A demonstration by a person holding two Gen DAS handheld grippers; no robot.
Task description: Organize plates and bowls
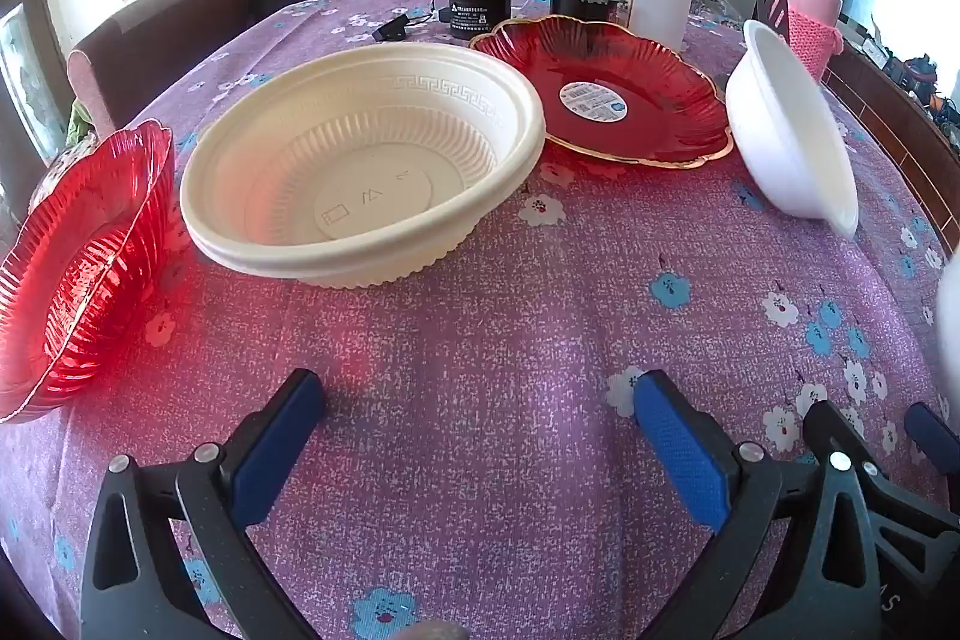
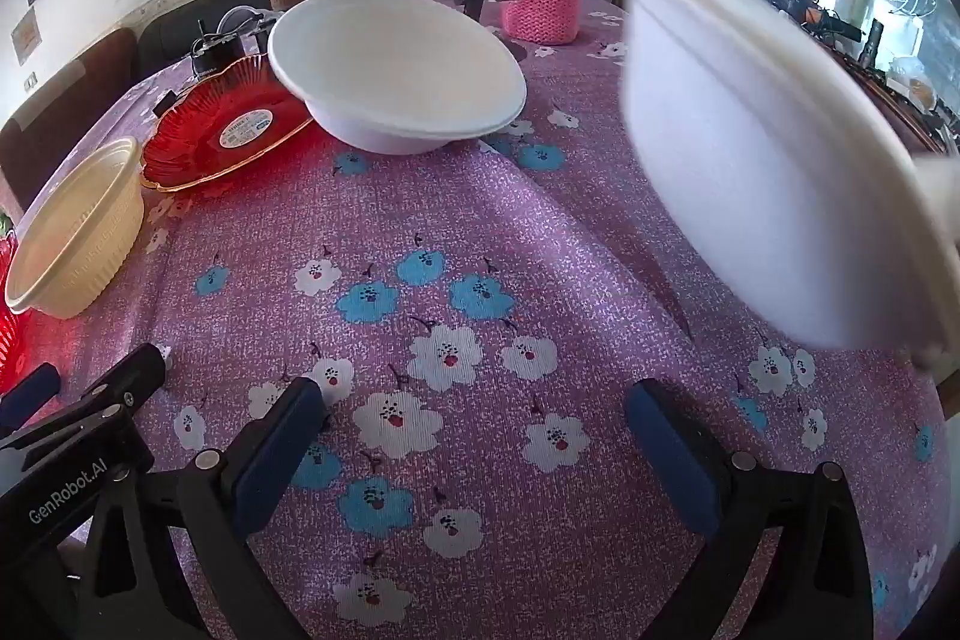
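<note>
Red bowl [image 1: 78,268] at 9 o'clock: thin rim, may flex in your grip. Cream bowl [image 1: 360,160] at 11, red plate [image 1: 606,94] at 1, white bowl [image 1: 792,130] tilted at 2 on counter [image 1: 480,328]: may rock, slide. Left hand-held gripper [image 1: 480,436] and right hand-held gripper [image 2: 474,430] wide open, empty.

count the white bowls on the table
2. One white foam bowl sits at the back, its edge beside the red gold-rimmed plate. A second white bowl looms blurred at the right edge. The cream ribbed plastic bowl isn't counted.
</note>
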